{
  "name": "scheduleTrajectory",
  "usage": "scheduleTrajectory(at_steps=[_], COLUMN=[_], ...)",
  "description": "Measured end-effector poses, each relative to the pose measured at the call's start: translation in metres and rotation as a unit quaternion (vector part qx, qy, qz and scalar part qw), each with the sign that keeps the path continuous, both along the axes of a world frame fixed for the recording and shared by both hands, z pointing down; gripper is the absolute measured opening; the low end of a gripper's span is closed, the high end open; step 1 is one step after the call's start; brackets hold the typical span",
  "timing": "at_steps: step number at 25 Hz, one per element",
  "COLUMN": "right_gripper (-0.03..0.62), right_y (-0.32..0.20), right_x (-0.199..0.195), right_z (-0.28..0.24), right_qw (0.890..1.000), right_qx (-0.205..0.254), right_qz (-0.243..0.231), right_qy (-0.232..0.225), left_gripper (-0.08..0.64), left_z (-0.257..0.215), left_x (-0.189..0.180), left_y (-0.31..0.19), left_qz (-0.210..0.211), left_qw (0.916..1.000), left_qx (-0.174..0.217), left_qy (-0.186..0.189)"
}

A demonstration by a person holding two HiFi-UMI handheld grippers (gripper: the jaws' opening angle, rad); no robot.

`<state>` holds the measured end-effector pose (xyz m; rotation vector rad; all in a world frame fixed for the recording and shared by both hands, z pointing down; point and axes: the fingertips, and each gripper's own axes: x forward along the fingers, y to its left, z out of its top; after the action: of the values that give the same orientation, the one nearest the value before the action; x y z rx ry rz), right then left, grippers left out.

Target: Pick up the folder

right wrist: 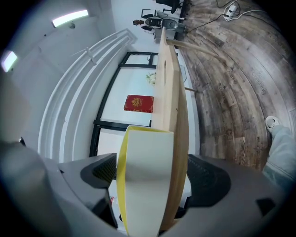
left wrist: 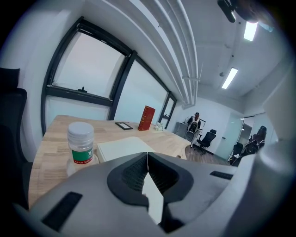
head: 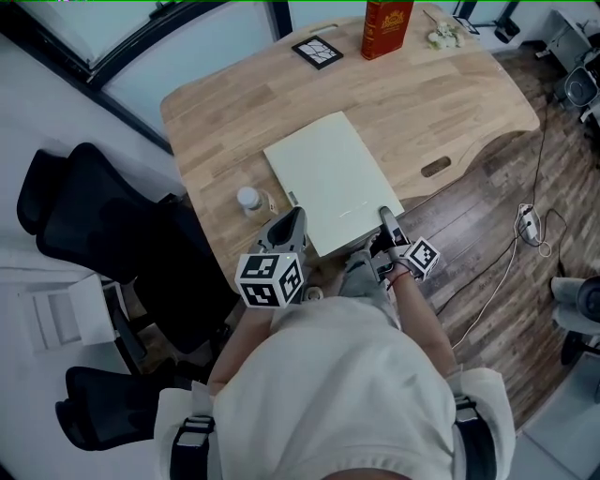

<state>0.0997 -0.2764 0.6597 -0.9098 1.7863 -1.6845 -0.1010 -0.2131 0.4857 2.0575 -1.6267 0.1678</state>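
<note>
The pale cream folder (head: 328,178) lies flat on the wooden desk (head: 450,103), its near edge at the desk's front edge. My right gripper (head: 384,215) is at the folder's near right corner. In the right gripper view it (right wrist: 152,173) is rolled on its side and open wide, and the folder (right wrist: 145,148) with a yellow inner edge and the desk's rim (right wrist: 179,134) both stand between the jaws, clear of the pads. My left gripper (head: 294,215) sits at the folder's near left edge. Its tips (left wrist: 147,159) are shut together, with a pale sliver showing behind them. The folder (left wrist: 122,147) lies just ahead.
A small white-capped bottle (head: 248,199) (left wrist: 81,143) stands left of the folder. A red box (head: 386,28), a black picture frame (head: 317,51) and small flowers (head: 441,37) are at the desk's far side. Black chairs (head: 103,234) stand left; a cable with a power strip (head: 530,225) lies on the floor.
</note>
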Motion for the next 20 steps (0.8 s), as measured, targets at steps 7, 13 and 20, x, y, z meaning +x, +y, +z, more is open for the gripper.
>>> scheduleTrajectory(at_steps=[7,13,20], right_gripper=[0.459,0.459,0.459], right_y=[-0.017,-0.027,-0.034], right_x=[-0.014,-0.024,-0.030], right_z=[-0.001,0.000,0.000], right_qw=[1.000,1.000,1.000], right_qx=[0.001,-0.006,-0.012], right_qz=[-0.011,-0.014,-0.013], right_qy=[-0.015,-0.013,-0.023], left_gripper=[0.021,0.021,0.021], left_z=[0.001,0.002,0.003], left_x=[-0.007,-0.011,-0.012], left_y=[-0.002,-0.001,-0.001], left_qz=[-0.016,-0.024,-0.026], left_qw=[0.9999,0.9997,0.9996], left_qx=[0.000,-0.002,-0.005], left_qy=[-0.005,-0.007,-0.010])
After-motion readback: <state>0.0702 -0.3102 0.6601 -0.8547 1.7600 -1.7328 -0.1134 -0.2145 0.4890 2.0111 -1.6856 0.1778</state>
